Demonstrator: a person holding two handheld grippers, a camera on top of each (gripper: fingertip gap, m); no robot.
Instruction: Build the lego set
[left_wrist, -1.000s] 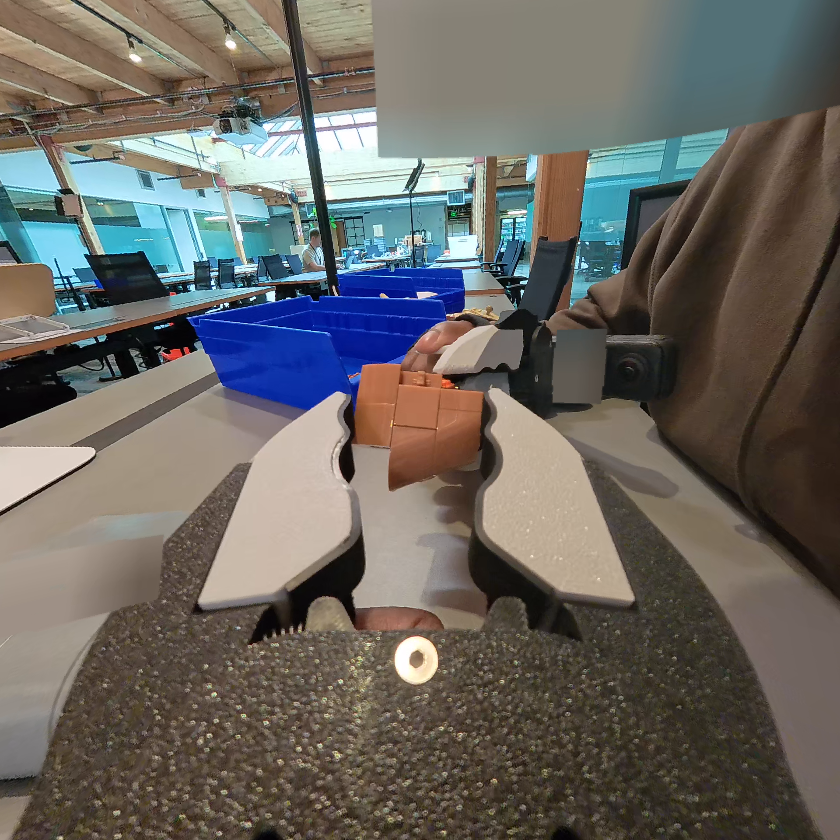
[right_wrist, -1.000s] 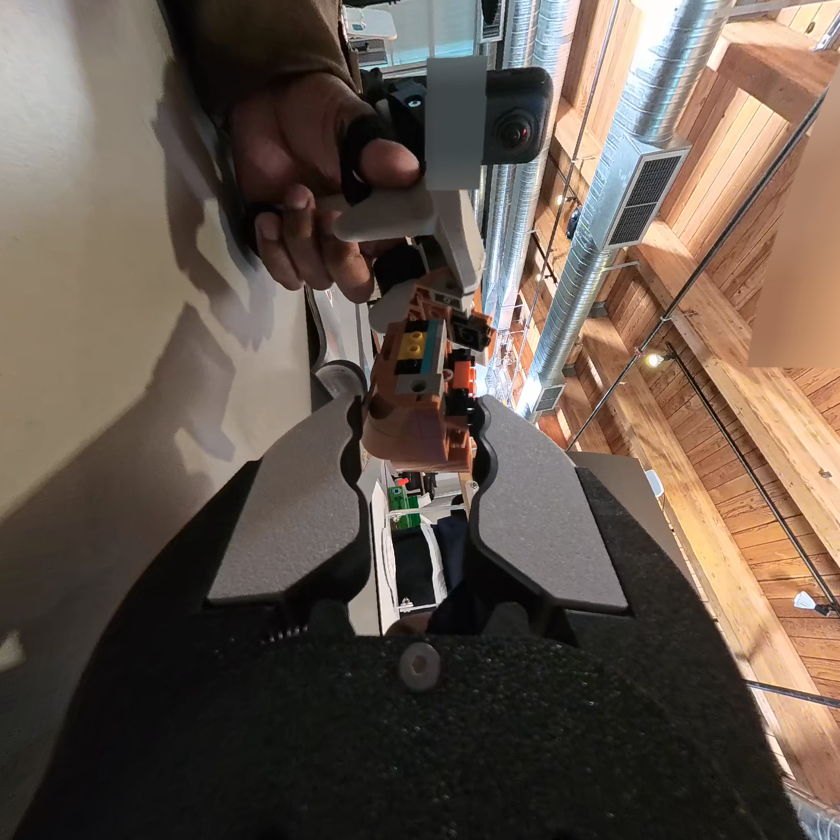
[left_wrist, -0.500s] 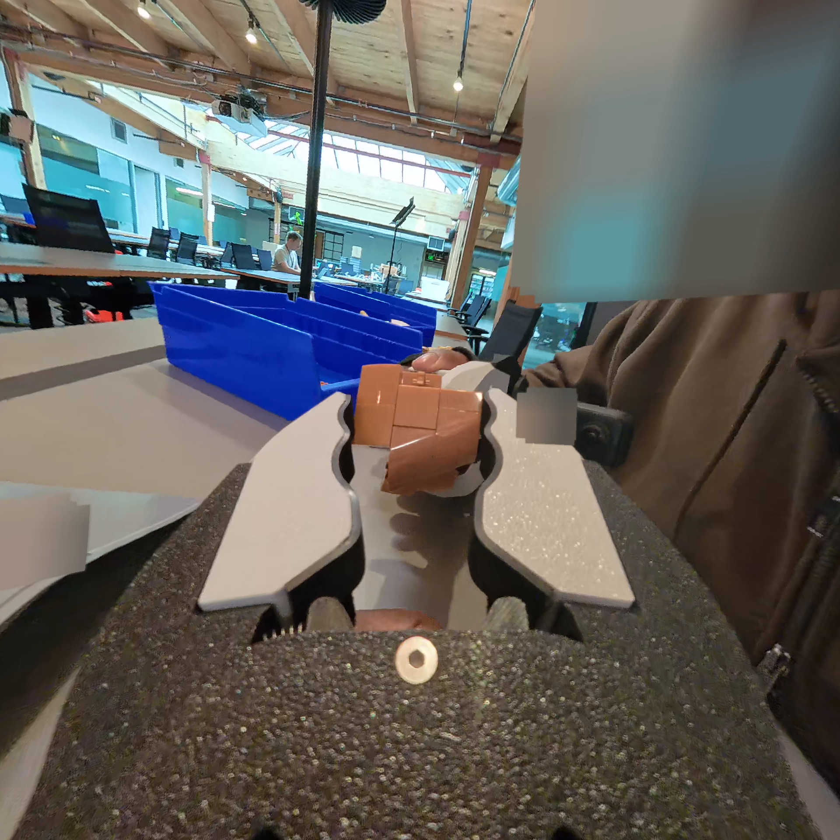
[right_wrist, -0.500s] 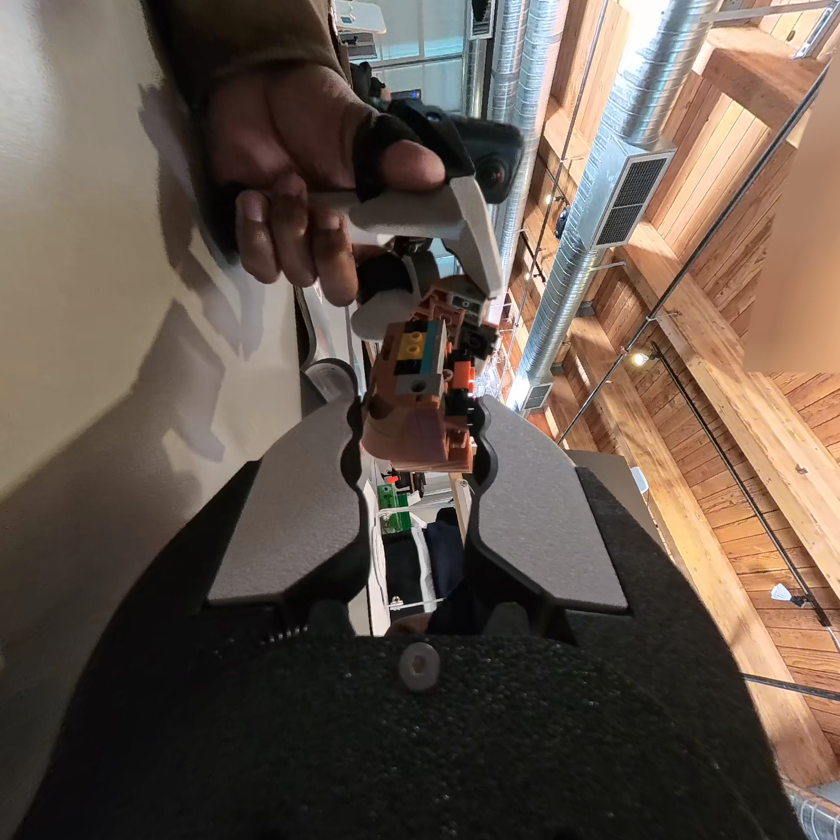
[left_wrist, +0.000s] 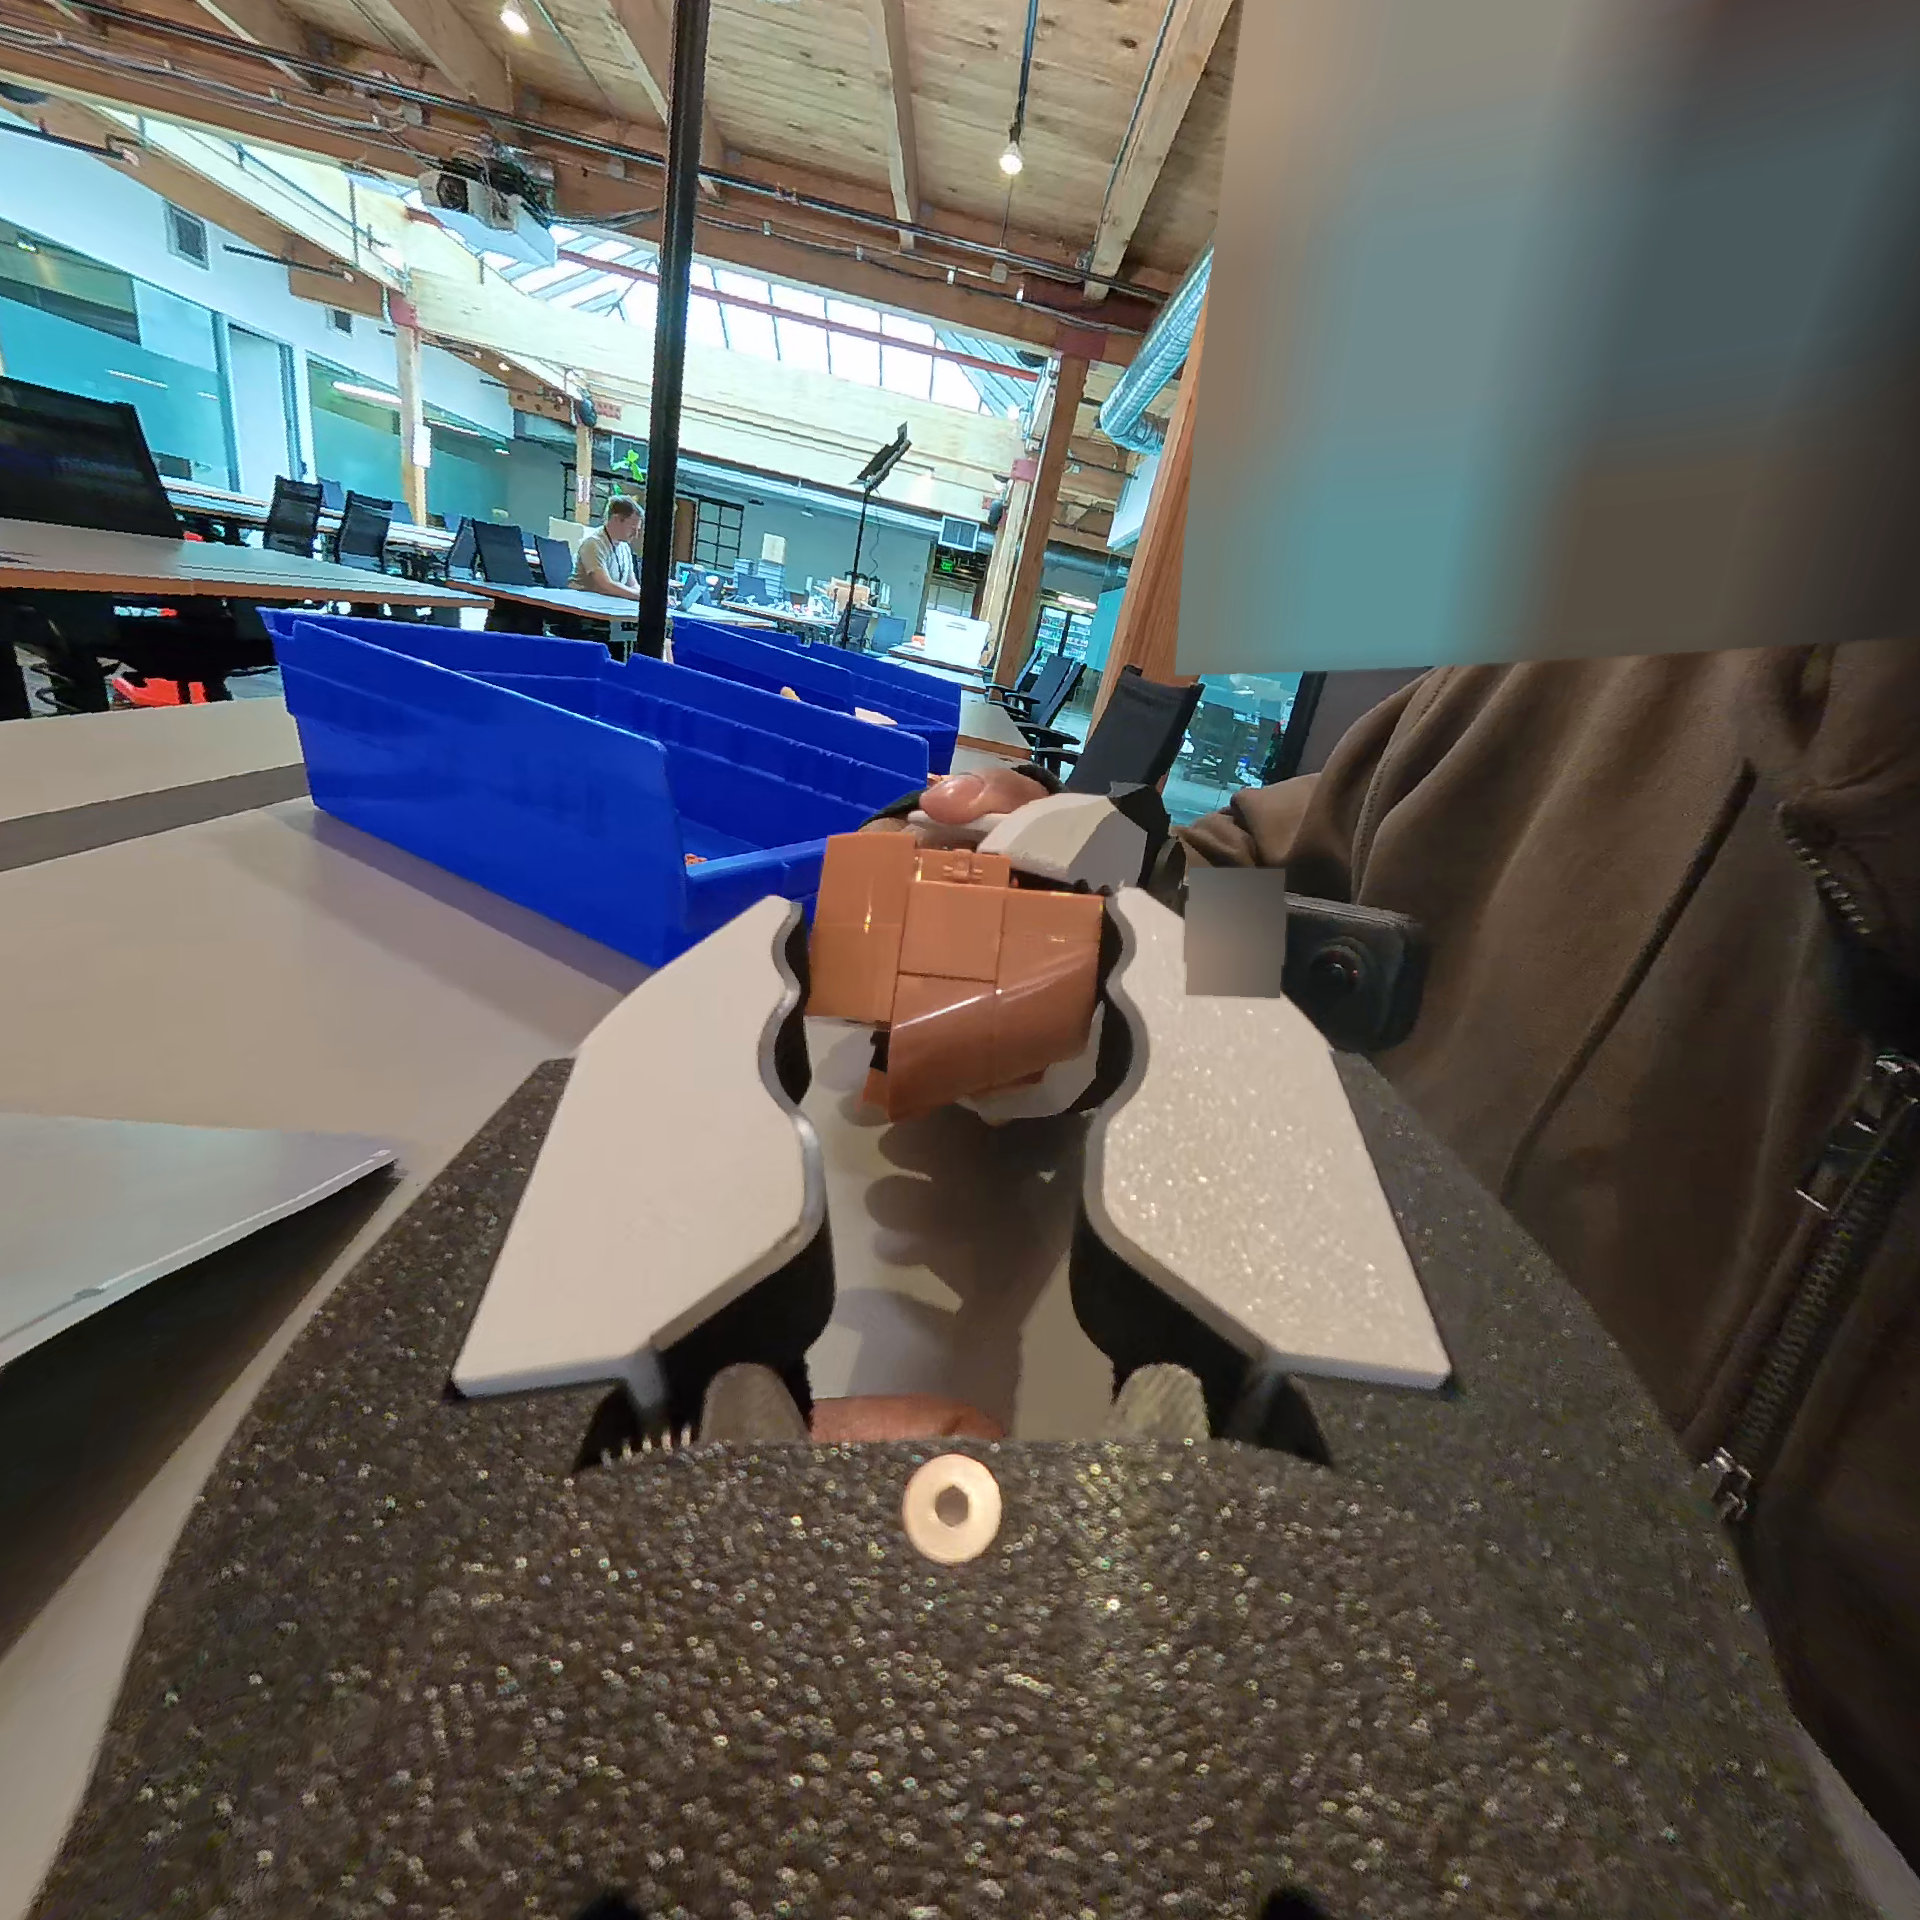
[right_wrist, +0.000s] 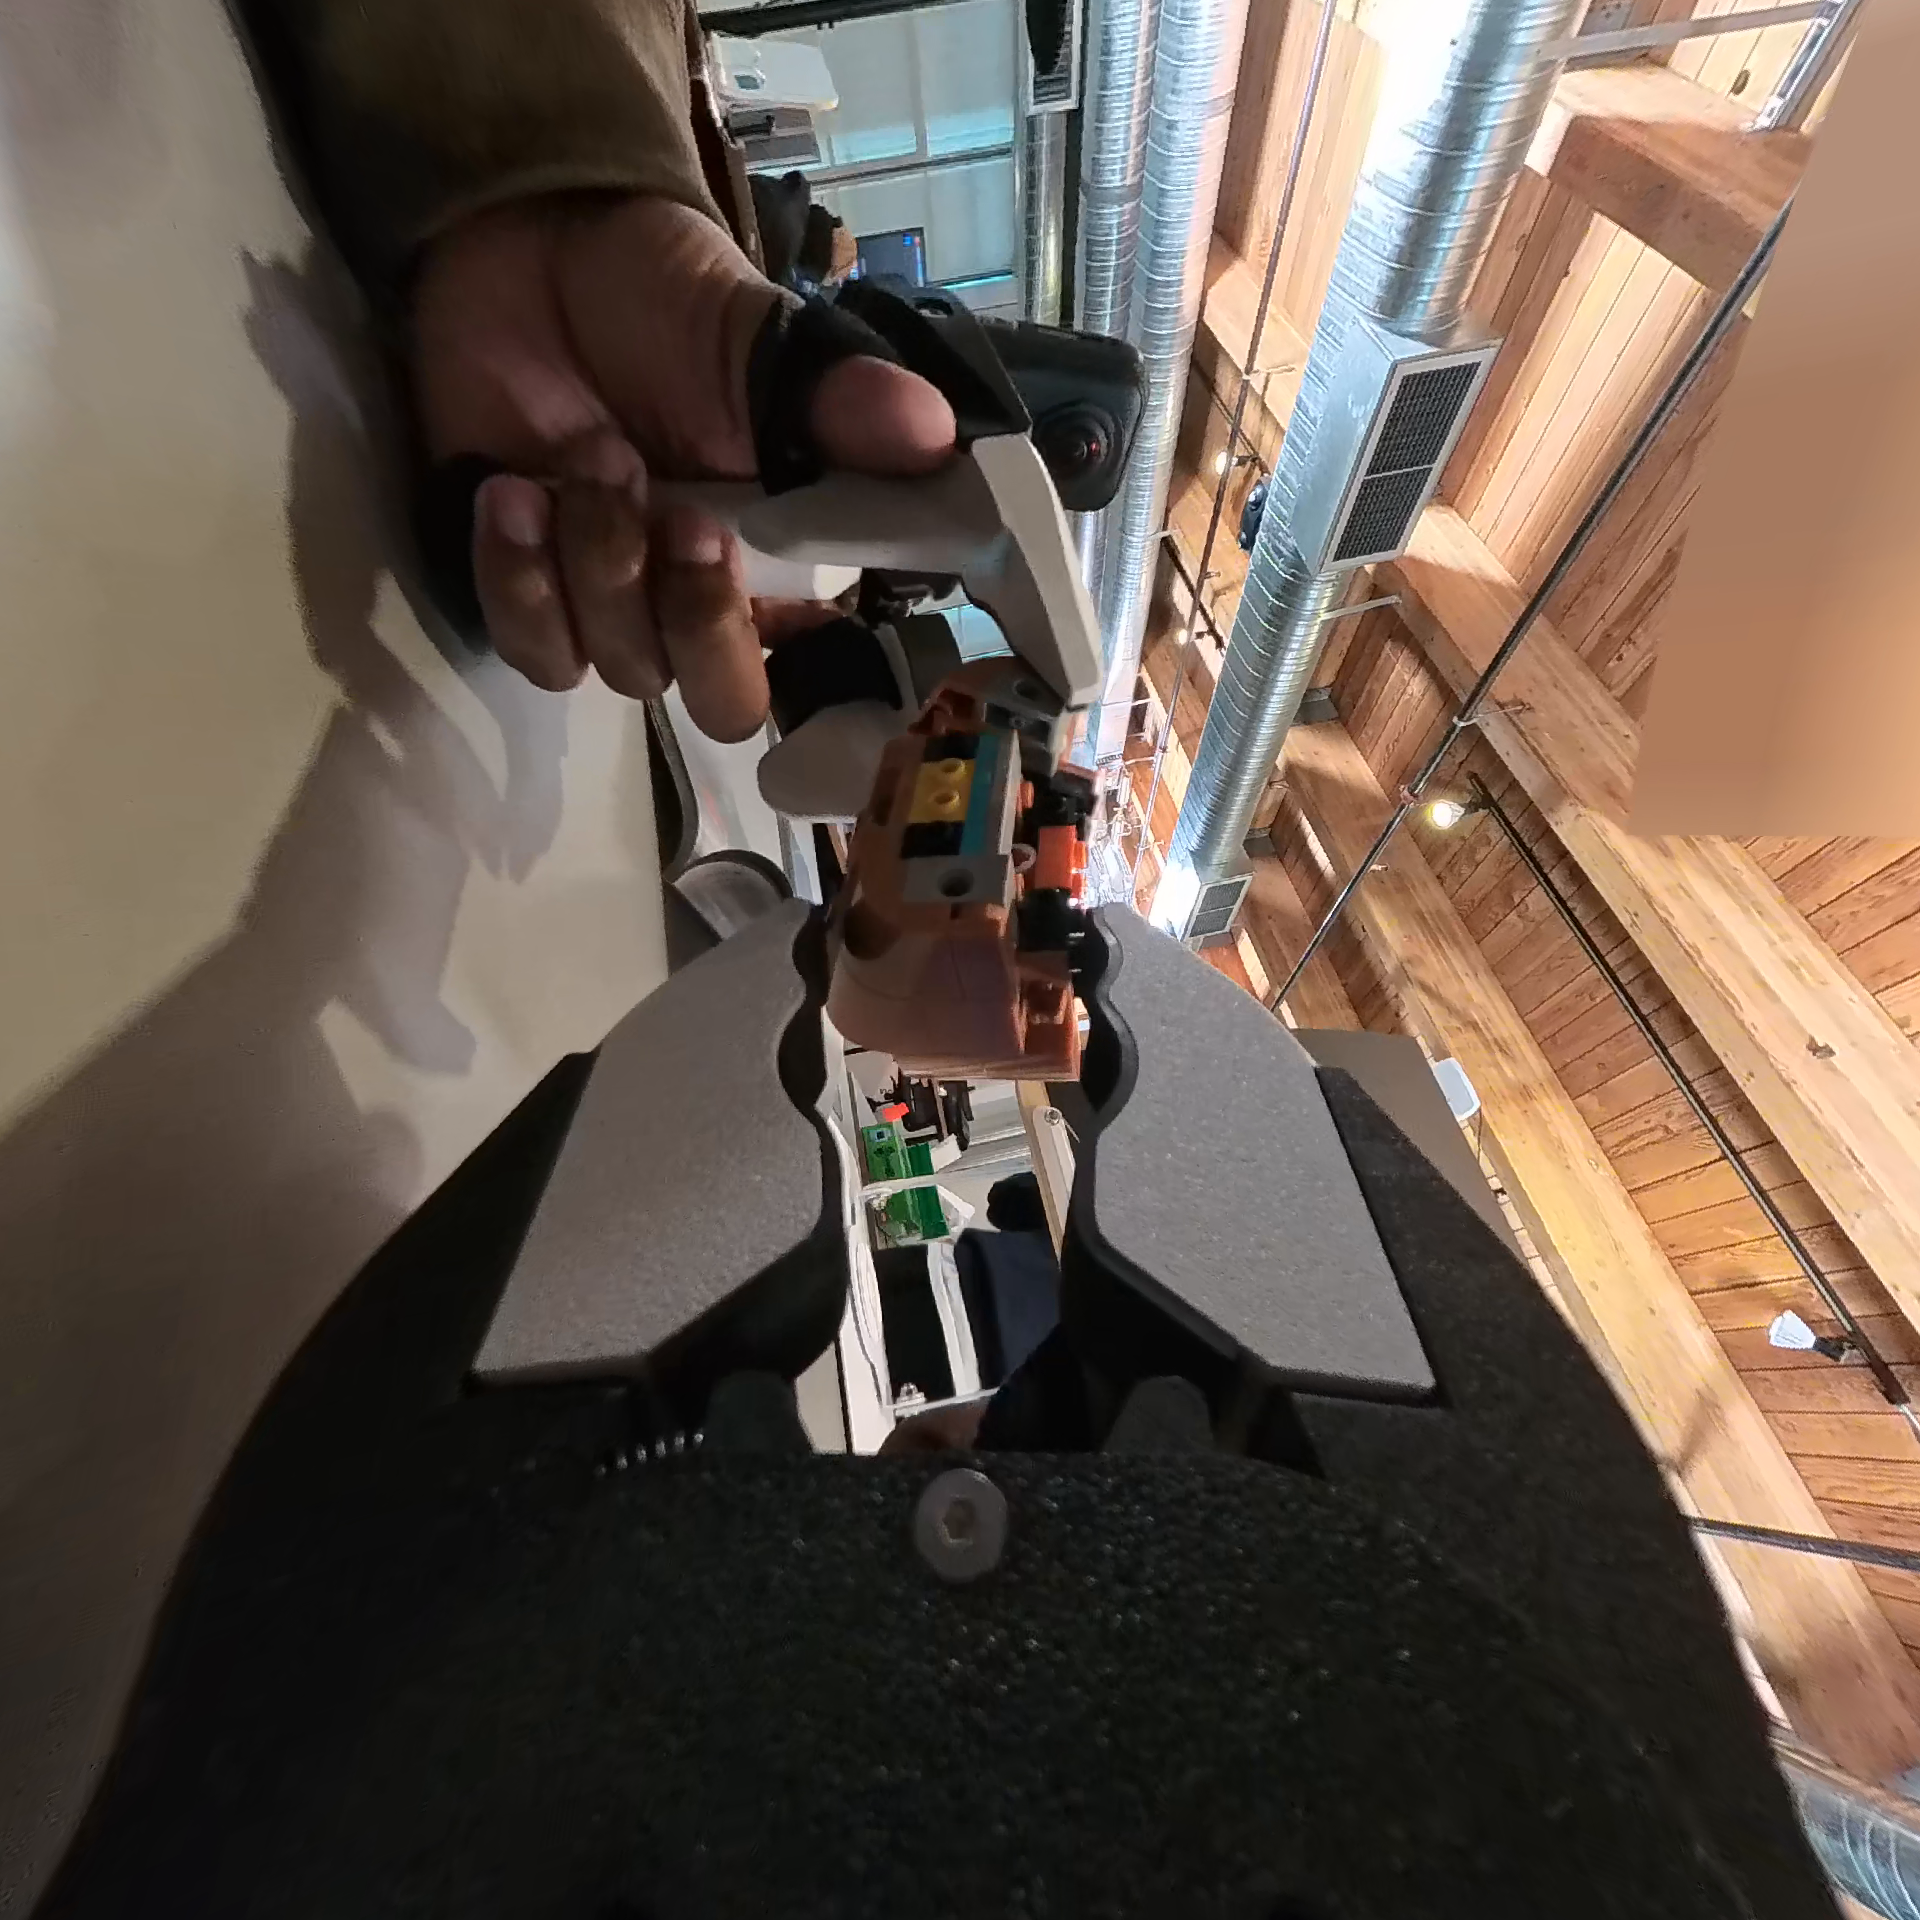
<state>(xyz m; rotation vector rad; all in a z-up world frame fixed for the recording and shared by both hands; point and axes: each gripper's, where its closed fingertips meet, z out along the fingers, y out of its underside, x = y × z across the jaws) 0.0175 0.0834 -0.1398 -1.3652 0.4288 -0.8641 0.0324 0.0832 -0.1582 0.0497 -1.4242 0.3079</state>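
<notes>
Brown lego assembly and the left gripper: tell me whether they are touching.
Touching. In the left wrist view the left gripper has both fingertips pressed against the sides of the brown lego assembly, with no gap showing.

a grey table (left_wrist: 260, 966) carries two blue bins (left_wrist: 540, 790) — one behind the other, far left. a pale sheet (left_wrist: 156, 1216) lies near left. a black pole (left_wrist: 665, 312) rises beyond — silver ducts (right_wrist: 1320, 436) run along wooden ceiling boards (right_wrist: 1714, 1039).

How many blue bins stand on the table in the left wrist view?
2. The near blue bin stands left of the gripped lego model; the far blue bin lies behind it, partly hidden. More may be hidden.
</notes>
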